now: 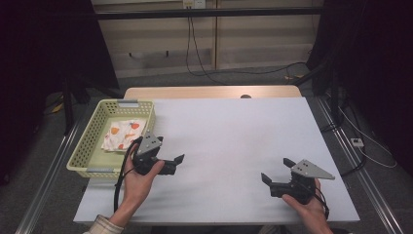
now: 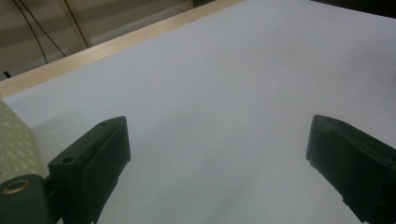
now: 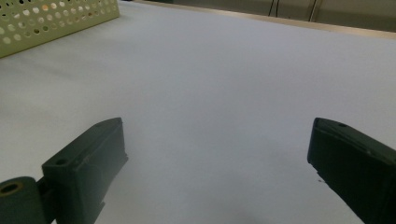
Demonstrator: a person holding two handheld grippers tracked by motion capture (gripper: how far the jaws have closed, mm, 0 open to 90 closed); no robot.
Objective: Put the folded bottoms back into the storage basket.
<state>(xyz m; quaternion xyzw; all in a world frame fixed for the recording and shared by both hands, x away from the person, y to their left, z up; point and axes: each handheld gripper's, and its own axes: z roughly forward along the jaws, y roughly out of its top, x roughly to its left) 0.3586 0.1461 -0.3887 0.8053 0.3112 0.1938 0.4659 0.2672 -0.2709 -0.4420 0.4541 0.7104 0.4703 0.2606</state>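
Both your grippers are released and hold nothing: the left gripper sits left of centre in the frame, the right gripper at lower right, over the bare white desk. The likely thing to handle, a folded cloth with orange print, lies in the yellow basket at left. Judge it light, soft and floppy; pinch a folded edge or corner, since it will sag and unfold.

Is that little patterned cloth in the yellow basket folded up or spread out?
Folded. The cloth lies as a small, neat rectangle covering part of the basket's floor, with the bare bottom showing in front of it.
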